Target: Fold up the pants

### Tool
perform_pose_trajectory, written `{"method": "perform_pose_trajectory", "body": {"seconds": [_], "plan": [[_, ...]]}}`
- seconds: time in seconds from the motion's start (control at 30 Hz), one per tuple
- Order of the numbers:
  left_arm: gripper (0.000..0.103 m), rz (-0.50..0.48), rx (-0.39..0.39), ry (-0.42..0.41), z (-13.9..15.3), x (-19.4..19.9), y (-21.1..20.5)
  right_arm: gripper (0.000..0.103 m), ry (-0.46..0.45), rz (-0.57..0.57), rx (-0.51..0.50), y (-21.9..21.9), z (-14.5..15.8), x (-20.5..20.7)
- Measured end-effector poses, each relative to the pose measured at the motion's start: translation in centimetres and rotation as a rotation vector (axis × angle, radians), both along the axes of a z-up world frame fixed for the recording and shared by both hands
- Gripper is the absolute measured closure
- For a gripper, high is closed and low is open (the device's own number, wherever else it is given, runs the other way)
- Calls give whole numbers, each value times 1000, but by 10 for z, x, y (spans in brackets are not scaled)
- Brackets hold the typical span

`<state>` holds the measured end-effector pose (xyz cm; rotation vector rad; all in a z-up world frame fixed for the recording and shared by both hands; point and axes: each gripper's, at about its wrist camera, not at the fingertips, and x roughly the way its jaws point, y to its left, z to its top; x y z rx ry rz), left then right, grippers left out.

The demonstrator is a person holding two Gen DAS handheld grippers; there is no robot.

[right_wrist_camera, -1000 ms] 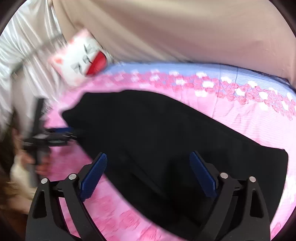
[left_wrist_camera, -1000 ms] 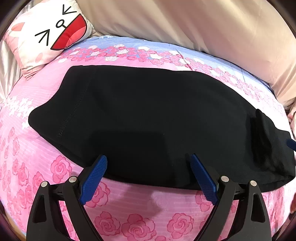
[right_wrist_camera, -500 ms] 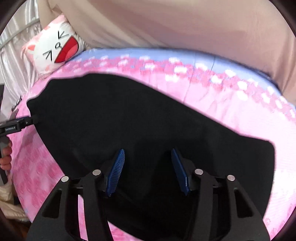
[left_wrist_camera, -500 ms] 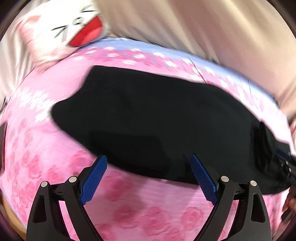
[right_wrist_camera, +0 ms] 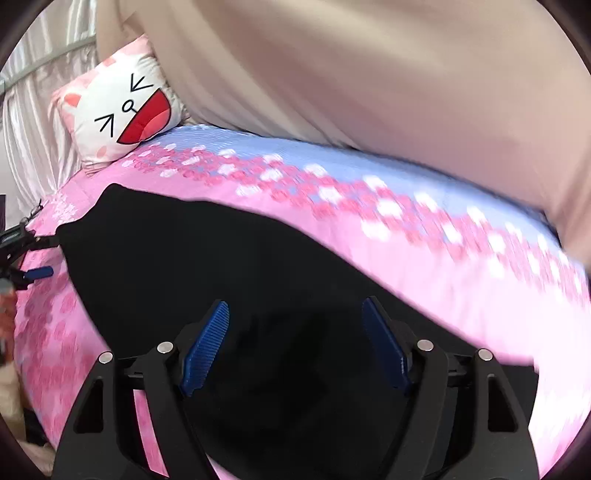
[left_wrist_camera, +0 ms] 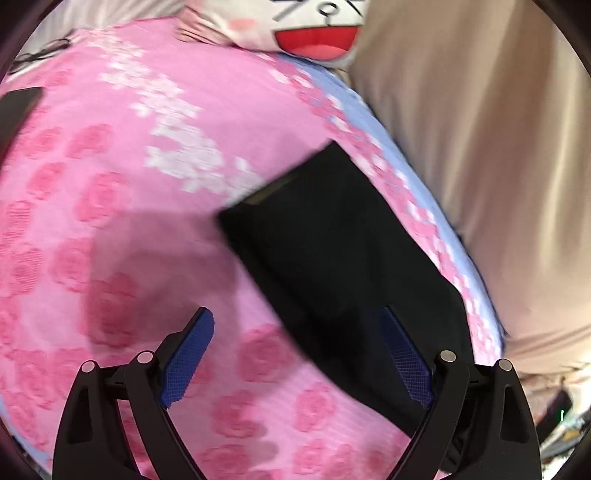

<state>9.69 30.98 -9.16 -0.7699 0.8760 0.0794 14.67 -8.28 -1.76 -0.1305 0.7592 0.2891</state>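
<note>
Black pants [right_wrist_camera: 221, 258] lie flat and lengthwise on the pink rose-print bed sheet [right_wrist_camera: 461, 295]. My right gripper [right_wrist_camera: 295, 306] hovers over their right part. Its jaws are opening, and the fabric lies below them, not pinched. In the left wrist view one squared end of the pants [left_wrist_camera: 332, 251] runs diagonally. My left gripper [left_wrist_camera: 295, 314] stands open at that end, its right pad over the black cloth and its left pad over the sheet [left_wrist_camera: 110, 184]. The right wrist view shows the left gripper [right_wrist_camera: 40, 256] at the pants' far left end, empty.
A cat-face pillow [right_wrist_camera: 122, 114] leans at the bed's far left corner and also shows as the pillow [left_wrist_camera: 314, 26] in the left wrist view. Beige fabric [right_wrist_camera: 369, 74] is piled along the back. A dark flat object [left_wrist_camera: 18, 110] lies at the sheet's left edge.
The left gripper has rolled and swung to the pants' left end, so its view now looks along them. The right gripper's jaws narrowed, then widened again over the cloth.
</note>
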Motion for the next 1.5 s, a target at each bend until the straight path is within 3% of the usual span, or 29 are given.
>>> {"method": "perform_pose_trajectory", "body": {"seconds": [0.1,0.23,0.4,0.47,0.6,0.63,0.67,0.73,0.83,0.93,1.1,1.27,1.4,1.5], "plan": [[14,36,21,17,-3,7,2,30,15,22,64,22,2,18],[14,220,-45,-7,-6,-7,28,28,10,54,102,40,-8,9],[14,172,16,-12,-3,16,18,27,29,16,100,34,-20,-3],[16,147,11,-41,-4,27,13,20,27,-17,102,23,-20,-7],[17,168,22,-59,-5,42,12,19,14,-85,123,-4,-14,-18],[28,174,25,-62,-6,44,12,19,9,-100,130,-11,-13,-21],[59,171,21,-71,-6,44,13,19,8,-110,134,-17,-12,-22],[89,131,2,-73,-8,50,13,18,0,-151,154,-34,-10,-29],[91,116,40,-84,1,51,7,18,-20,-208,186,-59,-6,-38],[91,82,124,-145,29,46,-13,18,-46,-265,204,-84,-1,-49],[91,-52,221,-270,89,44,-76,18,-104,-379,235,-143,10,-78],[91,-241,315,-374,140,43,-173,16,-147,-491,277,-203,13,-116],[91,-408,392,-444,163,28,-268,15,-163,-581,311,-253,8,-150],[91,-550,400,-457,162,15,-339,15,-160,-622,326,-278,3,-168]]}}
